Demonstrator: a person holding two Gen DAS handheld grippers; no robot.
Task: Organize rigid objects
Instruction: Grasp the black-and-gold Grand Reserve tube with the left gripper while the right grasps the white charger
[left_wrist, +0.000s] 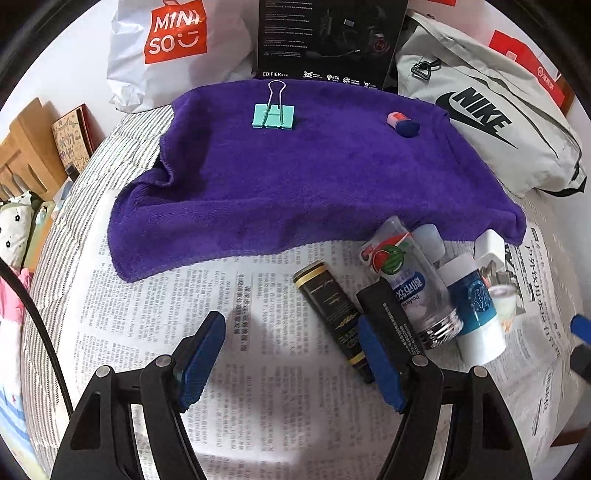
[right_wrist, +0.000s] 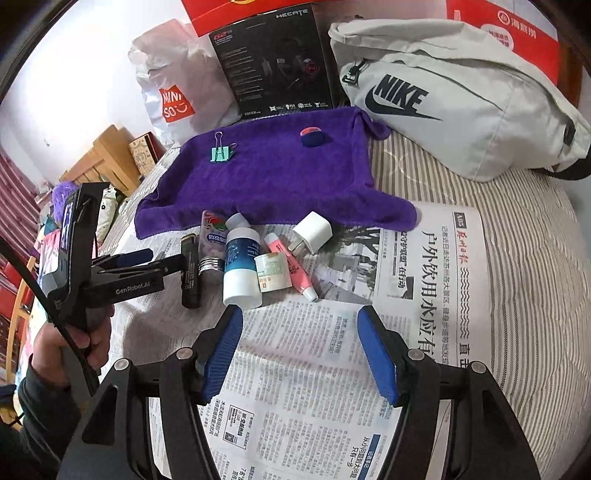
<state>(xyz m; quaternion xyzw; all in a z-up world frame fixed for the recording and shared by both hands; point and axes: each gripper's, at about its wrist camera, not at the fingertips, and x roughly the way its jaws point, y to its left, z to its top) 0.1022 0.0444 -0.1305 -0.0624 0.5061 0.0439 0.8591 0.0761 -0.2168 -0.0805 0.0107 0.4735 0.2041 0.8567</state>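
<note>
A purple towel (left_wrist: 295, 177) (right_wrist: 273, 177) lies on the bed with a teal binder clip (left_wrist: 273, 115) (right_wrist: 221, 152) and a navy-and-pink eraser (left_wrist: 404, 124) (right_wrist: 313, 137) on it. On the newspaper (right_wrist: 424, 280) lies a cluster: black tube (left_wrist: 332, 306) (right_wrist: 191, 273), clear gum bottle (left_wrist: 410, 280) (right_wrist: 212, 243), blue-and-white bottle (left_wrist: 476, 306) (right_wrist: 240, 269), small white jar (right_wrist: 273, 272), pink tube (right_wrist: 291, 266), white charger plug (right_wrist: 312, 232). My left gripper (left_wrist: 291, 354) (right_wrist: 162, 260) is open beside the black tube. My right gripper (right_wrist: 299, 350) is open, empty, just short of the cluster.
A grey Nike bag (right_wrist: 461, 110) sits at the back right. A black headset box (right_wrist: 277, 62) and a white Miniso bag (left_wrist: 166, 48) stand behind the towel. Red boxes (right_wrist: 509, 33) are at the far back. Wooden furniture (right_wrist: 107, 155) stands left of the bed.
</note>
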